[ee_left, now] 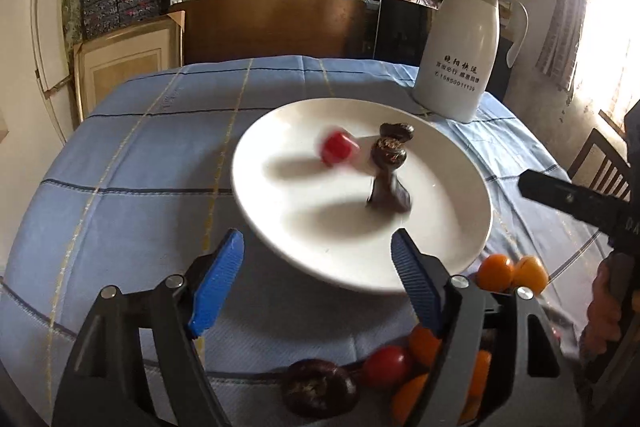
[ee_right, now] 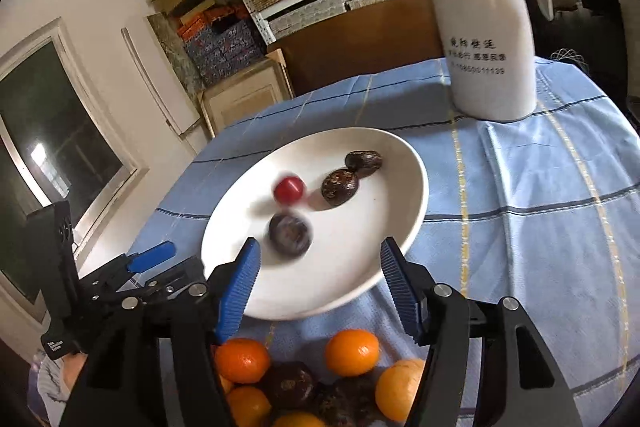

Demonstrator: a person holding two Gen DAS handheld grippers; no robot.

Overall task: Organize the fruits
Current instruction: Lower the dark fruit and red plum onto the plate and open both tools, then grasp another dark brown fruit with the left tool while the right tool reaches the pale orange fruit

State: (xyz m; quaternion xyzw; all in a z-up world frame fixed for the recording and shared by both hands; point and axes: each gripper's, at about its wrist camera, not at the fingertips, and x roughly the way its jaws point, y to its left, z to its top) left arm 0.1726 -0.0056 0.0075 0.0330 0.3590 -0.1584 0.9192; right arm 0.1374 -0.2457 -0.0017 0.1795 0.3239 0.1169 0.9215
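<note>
A white plate (ee_left: pixel 304 247) (ee_right: pixel 384 267) sits on the blue checked tablecloth. On it lie a red tomato (ee_left: pixel 339 147) (ee_right: pixel 289 189), blurred by motion, and three dark brown fruits: two at the far side (ee_left: pixel 389 151) (ee_right: pixel 340 186) and a blurred one nearer (ee_left: pixel 387 195) (ee_right: pixel 289 235). Several oranges (ee_right: pixel 352 351), a tomato (ee_left: pixel 386 365) and dark fruits (ee_left: pixel 318 393) lie in a pile on the cloth at the near edge. My left gripper (ee_left: pixel 316 283) is open and empty over the plate's near rim; it also shows in the right wrist view (ee_right: pixel 160 263). My right gripper (ee_right: pixel 320 283) is open and empty above the pile.
A white thermos jug (ee_left: pixel 460 47) (ee_right: pixel 484 27) stands on the table behind the plate to the right. Shelves of boxes fill the back wall. A wooden chair (ee_left: pixel 596 163) stands at the right. The right gripper's body (ee_left: pixel 576 199) shows at the right.
</note>
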